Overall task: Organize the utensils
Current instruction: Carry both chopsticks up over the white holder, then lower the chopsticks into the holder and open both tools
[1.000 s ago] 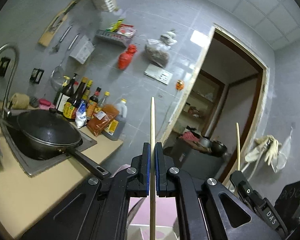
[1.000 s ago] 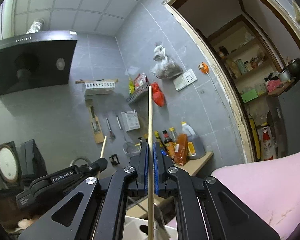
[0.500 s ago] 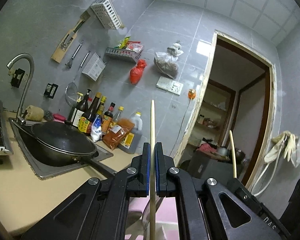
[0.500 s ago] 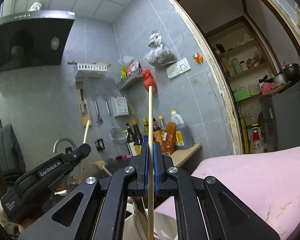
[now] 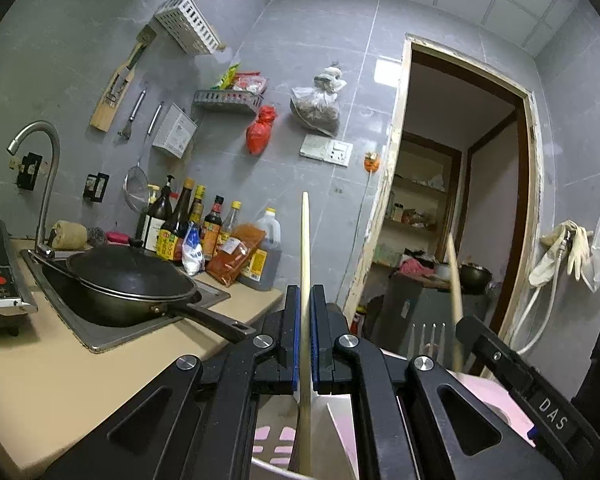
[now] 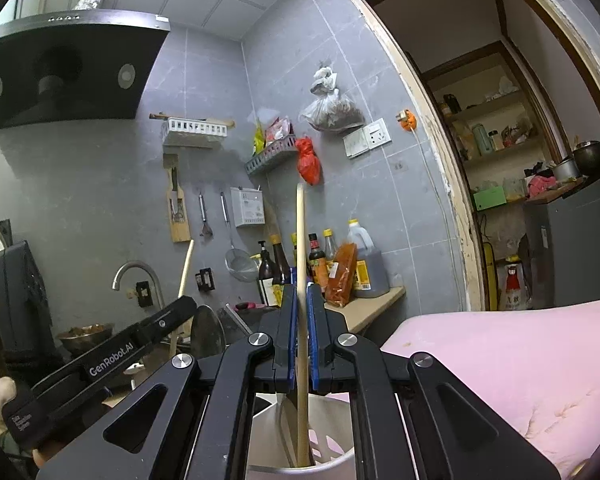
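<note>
Clamped upright in the left gripper (image 5: 305, 300), one chopstick (image 5: 305, 240); clamped likewise in the right gripper (image 6: 299, 300), a second chopstick (image 6: 300, 240) (lower end inside the white holder (image 6: 332, 462) at 6 o'clock), wok (image 5: 128, 280) beyond at 9.

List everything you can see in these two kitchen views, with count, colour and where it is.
Chopsticks: two, pale wood, one upright in each gripper's jaws.
Utensil holder: one, white, below the grippers.
Wok: one, black, in the sink.
Tap: one, steel, behind the sink.
Sauce bottles: a row, mostly dark, on the counter by the wall.
Bag: one, red, hanging on the wall.
Range hood: one, black, upper left wall.
Cushion: one, pink, lower right.
Left gripper: black, shut on a chopstick.
Right gripper: black, shut on a chopstick.
</note>
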Demonstrator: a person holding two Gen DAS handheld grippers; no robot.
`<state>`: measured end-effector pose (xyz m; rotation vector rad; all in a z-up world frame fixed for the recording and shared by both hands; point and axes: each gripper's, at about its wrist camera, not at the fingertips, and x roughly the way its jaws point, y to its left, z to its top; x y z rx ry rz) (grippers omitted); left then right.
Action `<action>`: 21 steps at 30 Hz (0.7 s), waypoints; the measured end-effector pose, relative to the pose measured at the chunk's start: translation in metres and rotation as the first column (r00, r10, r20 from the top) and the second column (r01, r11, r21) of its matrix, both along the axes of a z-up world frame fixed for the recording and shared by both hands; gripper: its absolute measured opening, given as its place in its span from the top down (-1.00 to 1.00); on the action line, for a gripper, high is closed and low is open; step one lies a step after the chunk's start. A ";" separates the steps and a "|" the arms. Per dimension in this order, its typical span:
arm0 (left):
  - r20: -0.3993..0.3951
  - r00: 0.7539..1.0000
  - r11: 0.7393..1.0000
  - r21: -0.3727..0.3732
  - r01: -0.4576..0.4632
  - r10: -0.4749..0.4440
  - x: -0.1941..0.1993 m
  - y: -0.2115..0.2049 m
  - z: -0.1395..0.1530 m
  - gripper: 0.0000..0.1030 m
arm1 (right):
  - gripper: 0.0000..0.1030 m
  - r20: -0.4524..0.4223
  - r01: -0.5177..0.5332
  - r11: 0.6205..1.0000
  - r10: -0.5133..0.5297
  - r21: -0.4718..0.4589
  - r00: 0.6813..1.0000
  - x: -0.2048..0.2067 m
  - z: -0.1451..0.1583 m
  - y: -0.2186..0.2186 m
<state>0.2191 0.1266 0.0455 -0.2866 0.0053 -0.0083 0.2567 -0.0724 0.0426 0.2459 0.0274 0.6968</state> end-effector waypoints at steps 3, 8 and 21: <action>-0.026 1.000 1.000 -0.004 0.014 -0.014 -0.001 0.001 0.000 0.94 | 0.91 0.000 -0.001 1.000 0.001 0.003 1.000 0.000 0.000 -0.001; -0.047 0.998 0.999 -0.025 0.038 -0.039 -0.008 0.003 0.001 0.91 | 0.76 0.012 0.011 1.000 -0.011 -0.006 1.000 -0.004 0.002 -0.001; -0.197 0.980 0.999 0.009 0.037 -0.034 -0.030 -0.013 0.017 0.09 | -0.27 -0.062 0.137 0.988 -0.141 -0.067 0.988 -0.028 0.028 -0.035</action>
